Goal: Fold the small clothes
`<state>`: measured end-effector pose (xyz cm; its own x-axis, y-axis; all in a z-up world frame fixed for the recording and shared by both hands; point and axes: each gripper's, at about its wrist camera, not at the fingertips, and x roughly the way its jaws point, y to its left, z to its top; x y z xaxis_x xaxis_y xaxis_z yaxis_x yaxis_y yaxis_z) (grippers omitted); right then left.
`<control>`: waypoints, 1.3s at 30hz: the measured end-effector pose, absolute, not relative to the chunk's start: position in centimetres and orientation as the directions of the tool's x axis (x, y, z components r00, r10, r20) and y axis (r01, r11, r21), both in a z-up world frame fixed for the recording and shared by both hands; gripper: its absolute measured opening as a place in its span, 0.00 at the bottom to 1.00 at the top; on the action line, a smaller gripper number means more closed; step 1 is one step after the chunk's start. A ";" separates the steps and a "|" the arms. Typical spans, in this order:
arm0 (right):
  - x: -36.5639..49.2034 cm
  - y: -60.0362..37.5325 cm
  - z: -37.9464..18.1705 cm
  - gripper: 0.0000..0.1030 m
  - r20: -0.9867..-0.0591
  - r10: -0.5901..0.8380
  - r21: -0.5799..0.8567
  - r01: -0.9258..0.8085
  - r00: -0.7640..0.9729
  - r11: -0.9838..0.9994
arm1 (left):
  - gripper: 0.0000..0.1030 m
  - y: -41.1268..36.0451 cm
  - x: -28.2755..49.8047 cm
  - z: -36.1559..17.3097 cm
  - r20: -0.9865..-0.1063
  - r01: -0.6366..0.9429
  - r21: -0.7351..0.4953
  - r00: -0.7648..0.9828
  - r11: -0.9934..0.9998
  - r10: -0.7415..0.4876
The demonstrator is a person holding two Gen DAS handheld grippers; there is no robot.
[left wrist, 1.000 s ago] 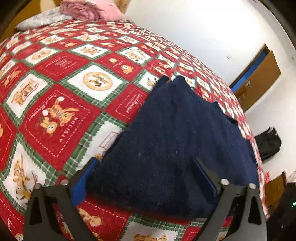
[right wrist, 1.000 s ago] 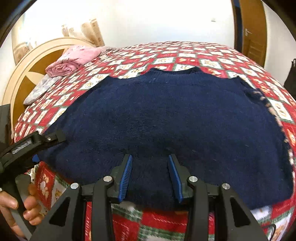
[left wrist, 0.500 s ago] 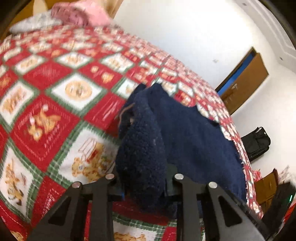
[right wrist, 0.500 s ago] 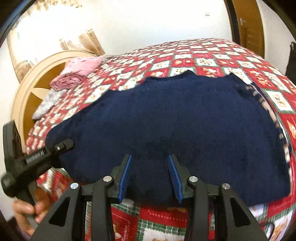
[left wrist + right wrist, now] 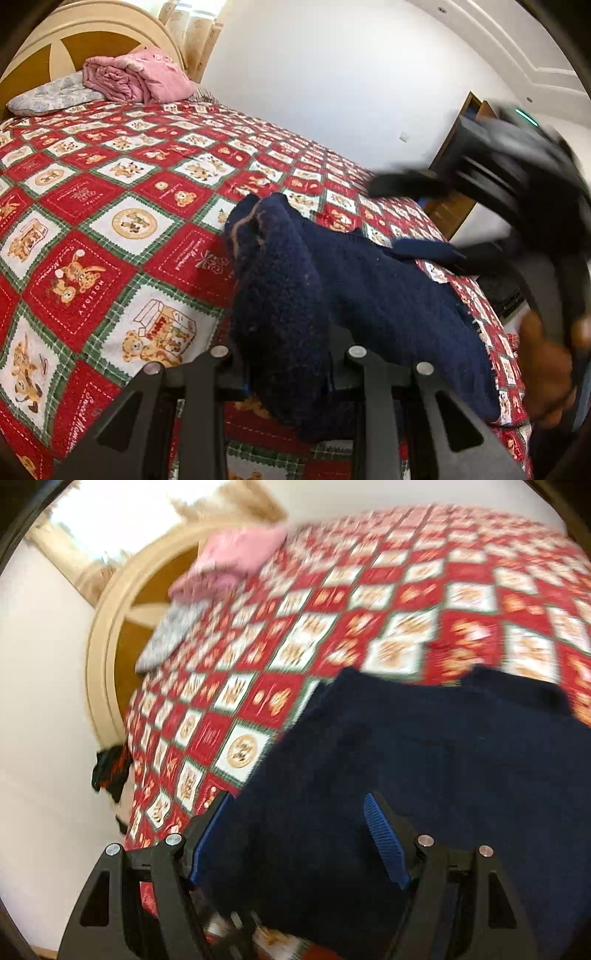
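The left gripper (image 5: 288, 363) is clamped on a bunched fold of a navy sweater (image 5: 369, 295), its fingers pressed tight against the knit, which rises in a ridge straight ahead of them. The right gripper (image 5: 295, 843) stands wide apart, blue pads (image 5: 384, 843) showing, one finger at the sweater's (image 5: 424, 775) near left edge and the other over the cloth; whether the pads touch the knit cannot be told through the blur. In the left wrist view the right gripper (image 5: 417, 218) appears as a dark, smeared shape at the far right, above the sweater's far side, with the person's hand (image 5: 546, 369) below it. The sweater lies on a red, white and green patchwork quilt (image 5: 110, 240) printed with teddy bears, near the quilt's front edge, partly lifted at the held end and flat beyond. Well apart, at the head of the bed, a folded pink blanket (image 5: 136, 75) sits on a grey pillow (image 5: 51, 98) against a rounded headboard (image 5: 74, 33). A wooden door (image 5: 454, 206) stands behind the right gripper.
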<state>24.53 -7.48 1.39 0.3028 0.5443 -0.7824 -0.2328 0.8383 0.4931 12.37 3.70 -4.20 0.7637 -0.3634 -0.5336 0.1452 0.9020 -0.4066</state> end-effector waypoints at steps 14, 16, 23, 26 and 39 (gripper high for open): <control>28.3 -0.1 -4.2 0.71 -0.965 0.235 0.183 -0.334 0.120 0.924 | 0.27 1.5 10.4 -3.5 -0.474 0.225 -0.228 0.824 0.947 -0.310; 27.7 -1.3 -4.1 0.49 -0.957 0.242 0.175 -0.349 0.159 0.921 | 0.27 1.3 10.1 -3.5 -0.469 0.228 -0.215 0.829 0.950 -0.305; 25.5 -8.2 -1.3 0.23 -0.871 0.409 0.326 -0.304 0.271 0.895 | 0.27 -0.2 9.3 -2.6 -0.458 0.280 -0.179 0.825 0.943 -0.332; 24.2 -11.7 0.4 0.22 -0.821 0.472 0.397 -0.272 0.321 0.877 | 0.27 -1.4 8.7 -1.3 -0.437 0.328 -0.169 0.820 0.929 -0.369; 15.9 -32.7 4.1 0.18 -0.726 0.419 0.448 -0.087 0.546 0.890 | 0.27 -14.8 5.4 2.5 -0.399 0.650 -0.125 0.659 0.750 -0.638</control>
<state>15.89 -32.68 4.09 0.5460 0.4188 -0.7256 -0.0865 0.8897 0.4484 5.38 -14.82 2.48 0.6587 -0.6377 -0.3994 0.6501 0.7496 -0.1247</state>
